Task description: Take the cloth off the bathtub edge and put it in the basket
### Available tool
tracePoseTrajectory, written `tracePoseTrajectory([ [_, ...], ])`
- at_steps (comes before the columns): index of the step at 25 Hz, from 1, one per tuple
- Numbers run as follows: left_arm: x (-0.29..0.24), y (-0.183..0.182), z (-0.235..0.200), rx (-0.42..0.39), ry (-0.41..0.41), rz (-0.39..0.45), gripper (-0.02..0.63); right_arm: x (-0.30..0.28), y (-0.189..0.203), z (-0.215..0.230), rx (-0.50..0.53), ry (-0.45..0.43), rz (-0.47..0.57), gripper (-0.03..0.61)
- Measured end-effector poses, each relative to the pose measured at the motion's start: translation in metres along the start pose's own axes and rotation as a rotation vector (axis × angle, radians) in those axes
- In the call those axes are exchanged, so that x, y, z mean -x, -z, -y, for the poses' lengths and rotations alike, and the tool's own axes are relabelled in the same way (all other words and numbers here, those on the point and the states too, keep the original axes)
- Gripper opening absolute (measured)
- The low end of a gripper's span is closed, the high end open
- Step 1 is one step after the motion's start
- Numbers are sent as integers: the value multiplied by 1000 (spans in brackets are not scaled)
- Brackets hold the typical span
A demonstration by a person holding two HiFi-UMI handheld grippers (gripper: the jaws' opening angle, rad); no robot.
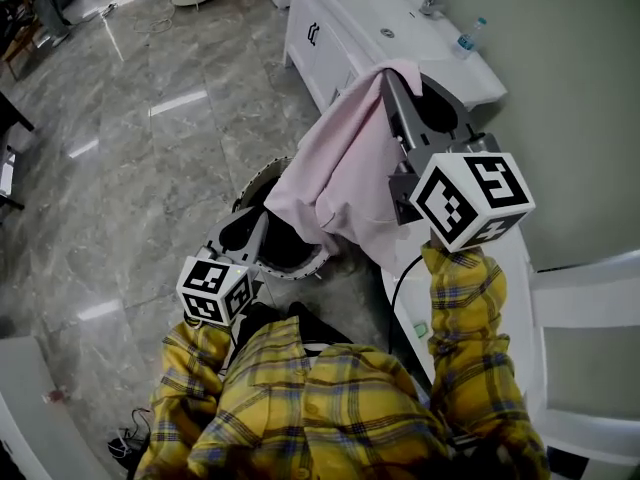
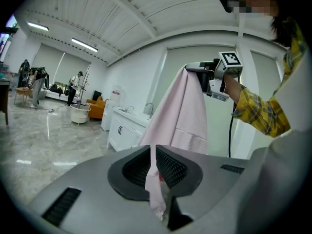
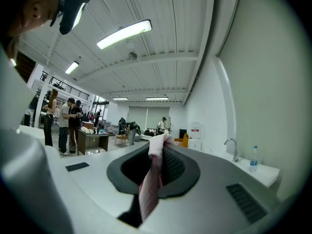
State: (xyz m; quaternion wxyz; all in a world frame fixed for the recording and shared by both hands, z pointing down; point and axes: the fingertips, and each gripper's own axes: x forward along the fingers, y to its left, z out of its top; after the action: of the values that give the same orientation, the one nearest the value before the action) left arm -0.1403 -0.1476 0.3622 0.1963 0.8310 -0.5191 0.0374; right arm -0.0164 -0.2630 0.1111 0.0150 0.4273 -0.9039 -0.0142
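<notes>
A pink cloth (image 1: 345,173) hangs in the air between both grippers. My right gripper (image 1: 388,78) is raised high and shut on the cloth's top edge; in the right gripper view the fabric (image 3: 152,177) is pinched between its jaws. My left gripper (image 1: 262,230) sits lower and to the left, shut on a lower corner of the cloth (image 2: 156,184). From the left gripper view the right gripper (image 2: 197,71) shows above with the cloth draped down from it. A round dark basket with a white rim (image 1: 258,180) stands on the floor under the cloth, mostly hidden by it.
A white vanity cabinet (image 1: 335,33) with a sink and a water bottle (image 1: 470,36) runs along the wall ahead. A white bathtub edge (image 1: 408,308) lies under my right arm. Marble floor (image 1: 140,158) spreads to the left. People (image 3: 66,123) stand far off.
</notes>
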Motion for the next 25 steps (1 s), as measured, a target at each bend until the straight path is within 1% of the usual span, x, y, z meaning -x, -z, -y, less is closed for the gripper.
tracePoseTrajectory([
  [6,17,-12,-16,11,-60,27,25,-16,-25,-25,3,-65,49,48],
  [10,23,-24,-27,18,-100,50,25,-25,-20,-36,-4,-97,49,48],
  [18,36,-23,-41,31,-150,45,25,-36,39,-63,-57,-151,-49,48],
  [25,41,-19,-40,30,-166,32,24,-29,101,-76,-104,-168,-147,48],
])
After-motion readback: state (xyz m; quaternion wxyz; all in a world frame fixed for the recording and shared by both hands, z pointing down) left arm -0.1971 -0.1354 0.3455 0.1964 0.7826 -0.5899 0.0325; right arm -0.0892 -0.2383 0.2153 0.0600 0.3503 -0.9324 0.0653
